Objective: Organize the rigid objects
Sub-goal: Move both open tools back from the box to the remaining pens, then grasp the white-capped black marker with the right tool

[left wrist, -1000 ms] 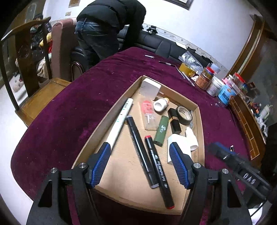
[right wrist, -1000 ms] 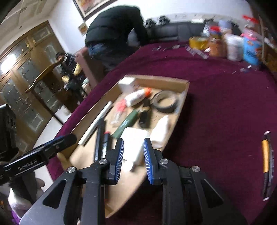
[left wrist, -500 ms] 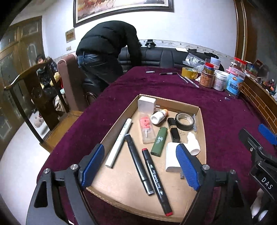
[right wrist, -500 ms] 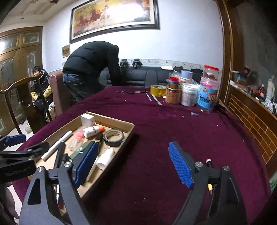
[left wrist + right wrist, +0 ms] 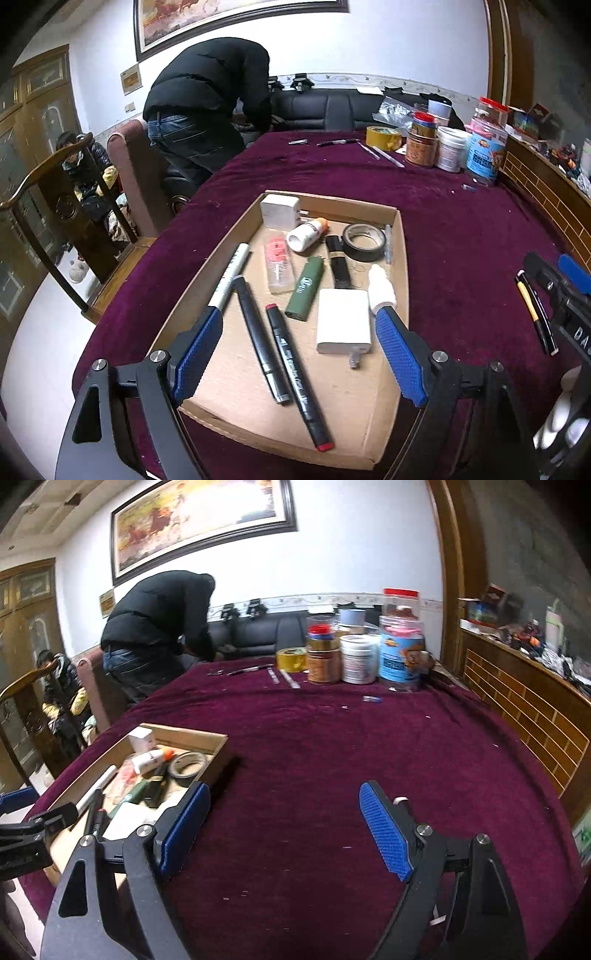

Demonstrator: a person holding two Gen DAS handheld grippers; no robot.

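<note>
Shallow brown cardboard tray (image 5: 400, 266) sits on the maroon-clothed worktop (image 5: 461, 236), holding markers, tape and a white charger (image 5: 345, 319). Left claw (image 5: 299, 354) gapes empty above it; right claw (image 5: 284, 830) likewise spread, holding nothing.

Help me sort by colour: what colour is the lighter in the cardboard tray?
Dark green, clearest in the left wrist view: lighter in the cardboard tray.

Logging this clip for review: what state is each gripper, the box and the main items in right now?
left gripper: open, empty, over the box
right gripper: open, empty, over the tablecloth
cardboard box: open-topped, holding the items
red-tipped marker: capped, lying flat
green lighter: lying flat
black tape roll: lying flat
yellow-and-black pen: outside the box
</note>
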